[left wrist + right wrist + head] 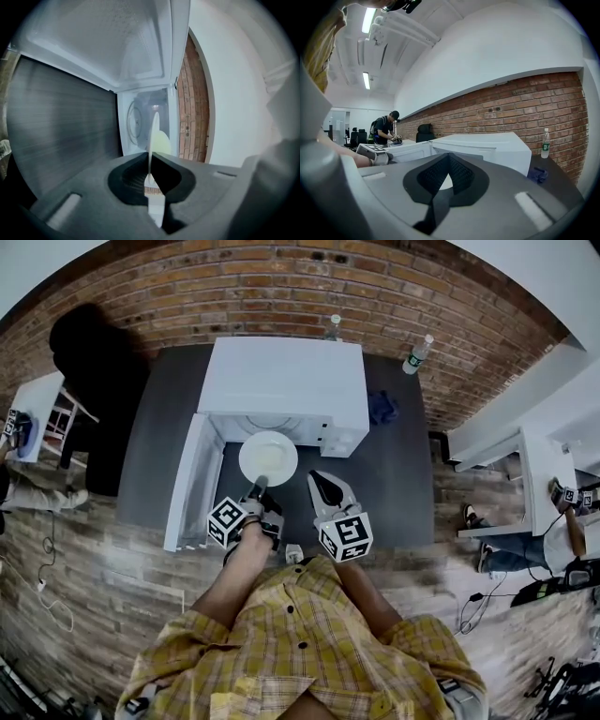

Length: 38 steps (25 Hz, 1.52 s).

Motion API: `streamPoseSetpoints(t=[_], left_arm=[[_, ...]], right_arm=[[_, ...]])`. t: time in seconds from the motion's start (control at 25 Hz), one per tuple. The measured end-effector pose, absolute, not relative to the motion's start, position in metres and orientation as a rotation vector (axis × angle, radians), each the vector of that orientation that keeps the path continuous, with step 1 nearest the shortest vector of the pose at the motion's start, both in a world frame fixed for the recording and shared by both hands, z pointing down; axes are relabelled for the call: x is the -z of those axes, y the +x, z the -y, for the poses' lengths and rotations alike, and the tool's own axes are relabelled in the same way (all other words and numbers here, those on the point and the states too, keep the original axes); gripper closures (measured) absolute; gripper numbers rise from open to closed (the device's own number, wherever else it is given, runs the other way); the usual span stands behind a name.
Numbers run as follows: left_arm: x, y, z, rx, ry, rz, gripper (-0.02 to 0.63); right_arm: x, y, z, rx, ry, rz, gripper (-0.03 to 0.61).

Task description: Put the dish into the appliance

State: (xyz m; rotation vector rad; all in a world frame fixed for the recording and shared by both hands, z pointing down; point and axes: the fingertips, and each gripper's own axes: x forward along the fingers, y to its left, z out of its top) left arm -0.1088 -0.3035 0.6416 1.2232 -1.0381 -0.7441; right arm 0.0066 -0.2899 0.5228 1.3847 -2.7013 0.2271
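Sleeves: yellow plaid shirt point(309, 643) at the bottom of the head view, both forearms reaching forward.
Left gripper point(258, 487): jaws clamped on the near rim of the dish – in the left gripper view point(150, 158) the two pads press on the rim from either side.
Right gripper point(319, 480): jaws closed tip to tip with nothing between them, as its own view point(449, 157) shows; it hangs just to the right of the dish, not touching it.
Dish point(268, 457): a white plate, face up in the head view and edge-on in the left gripper view point(153, 133). It is held above the table, right at the mouth of the appliance; whether its far rim has crossed the opening cannot be told.
Door point(190, 482): white, swung wide open to the left of the dish.
Appliance point(286, 381): a white microwave on the table, cavity open toward the person – the round turntable point(133, 123) shows inside.
Table point(398, 474): dark top, carrying the microwave.
Cloth point(382, 407): blue, crumpled, on the table just right of the microwave.
Bottles: one point(418, 353) at the table's far right corner, another point(334, 326) behind the microwave.
Wall point(281, 287): red brick, behind the table.
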Motion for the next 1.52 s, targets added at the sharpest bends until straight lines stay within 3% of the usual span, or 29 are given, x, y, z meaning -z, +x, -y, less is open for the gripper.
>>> streamPoseSetpoints(t=[1.52], left_arm=[[-0.730,-0.108,0.418,0.822,1.086,1.144,0.601]], right_arm=[[-0.549,-0.003,0.329,-0.251,1.241,2.704,0.574]])
